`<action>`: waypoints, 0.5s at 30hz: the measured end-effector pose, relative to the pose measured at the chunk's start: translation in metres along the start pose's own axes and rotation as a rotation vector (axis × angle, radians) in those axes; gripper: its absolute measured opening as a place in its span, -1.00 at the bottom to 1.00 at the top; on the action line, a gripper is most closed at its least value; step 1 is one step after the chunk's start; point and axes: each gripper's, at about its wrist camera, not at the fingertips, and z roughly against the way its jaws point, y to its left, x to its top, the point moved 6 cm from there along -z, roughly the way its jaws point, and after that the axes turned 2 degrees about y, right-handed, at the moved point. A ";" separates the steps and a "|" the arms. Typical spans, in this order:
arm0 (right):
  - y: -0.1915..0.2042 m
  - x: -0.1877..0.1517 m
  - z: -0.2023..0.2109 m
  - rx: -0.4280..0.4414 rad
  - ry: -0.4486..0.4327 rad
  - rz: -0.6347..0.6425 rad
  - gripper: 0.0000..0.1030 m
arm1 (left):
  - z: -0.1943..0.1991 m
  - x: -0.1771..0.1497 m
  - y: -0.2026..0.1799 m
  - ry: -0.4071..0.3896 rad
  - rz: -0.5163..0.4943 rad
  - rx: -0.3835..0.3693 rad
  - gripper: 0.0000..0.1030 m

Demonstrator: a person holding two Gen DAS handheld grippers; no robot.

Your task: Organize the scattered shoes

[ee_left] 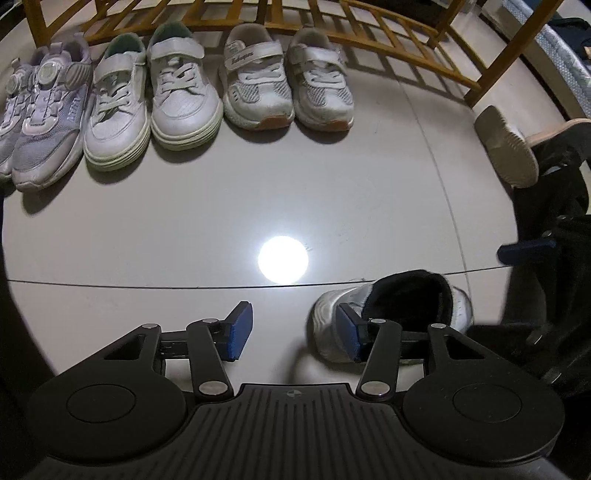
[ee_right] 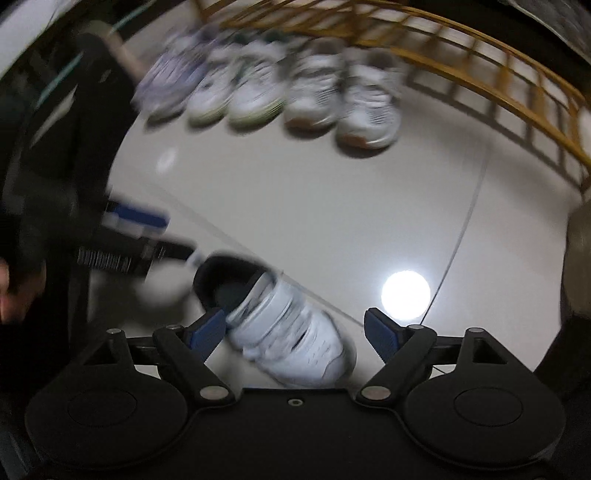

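Glossy pale tiled floor (ee_left: 184,236), wooden rack (ee_left: 388,33) behind lined-up shoes (ee_left: 255,81).

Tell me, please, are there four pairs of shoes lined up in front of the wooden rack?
No, only three pairs stand in the row before the rack.

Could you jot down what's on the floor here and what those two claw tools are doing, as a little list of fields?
Row by rack: six shoes, three pairs, lilac pair leftmost
Rack: wooden rack behind row
Loose shoe: white shoe alone on floor, dark lining
Left gripper: open, beside shoe's heel
Right gripper: open, above the shoe
Far right: another shoe on its side
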 end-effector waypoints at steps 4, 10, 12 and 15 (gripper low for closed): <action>0.004 -0.005 -0.015 -0.003 0.037 0.017 0.64 | 0.002 -0.001 -0.001 0.001 -0.002 -0.004 -0.01; 0.018 -0.003 -0.035 -0.004 0.054 0.068 0.64 | -0.001 -0.001 -0.003 0.015 -0.015 -0.007 0.07; 0.022 -0.003 -0.037 -0.017 0.056 0.099 0.64 | -0.002 -0.001 -0.004 0.021 -0.015 0.002 0.10; 0.027 -0.002 -0.039 -0.030 0.063 0.115 0.62 | -0.004 0.001 -0.005 0.024 -0.017 0.014 0.13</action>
